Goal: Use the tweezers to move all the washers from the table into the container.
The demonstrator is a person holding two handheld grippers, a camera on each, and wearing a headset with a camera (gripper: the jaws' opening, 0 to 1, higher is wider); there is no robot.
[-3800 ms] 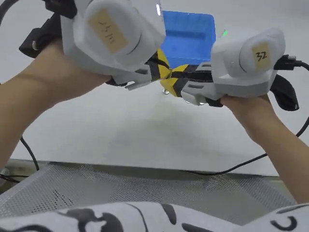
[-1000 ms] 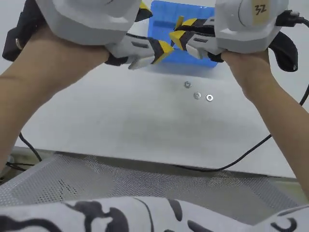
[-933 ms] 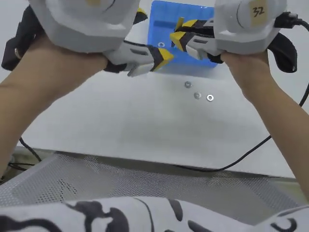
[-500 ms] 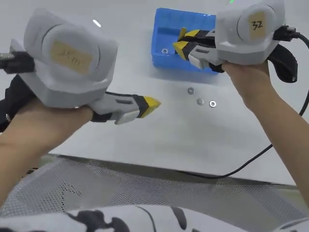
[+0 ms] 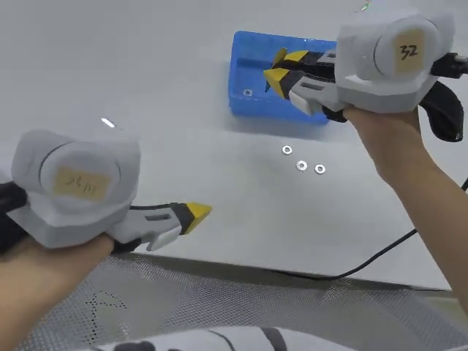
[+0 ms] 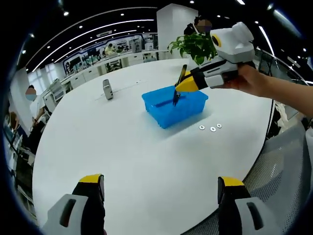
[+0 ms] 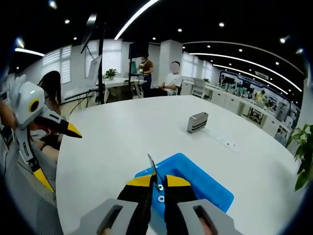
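Note:
A blue container [image 5: 252,69] [image 6: 166,107] [image 7: 200,183] stands on the white table with a washer [image 5: 247,93] [image 7: 161,198] lying inside it. My right gripper [image 5: 276,71] [image 7: 156,180] [image 6: 188,84] hovers over the container, shut on thin dark tweezers [image 6: 178,87] [image 7: 152,166] whose tip points down into it. Three washers [image 5: 302,166] [image 6: 212,129] lie in a short row on the table just in front of the container. My left gripper [image 5: 193,213] [image 6: 160,183] is far back near the table's front edge, open and holding nothing.
A small grey box [image 6: 107,89] [image 7: 197,121] sits further out on the round table [image 5: 146,88]. A black cable [image 5: 365,262] trails over the near edge at right. Perforated metal [image 5: 219,300] lies below the edge. People and desks stand in the background.
My left gripper has pulled away from the container, down and to the left toward the near edge. The right gripper has stayed over the container with the tweezers.

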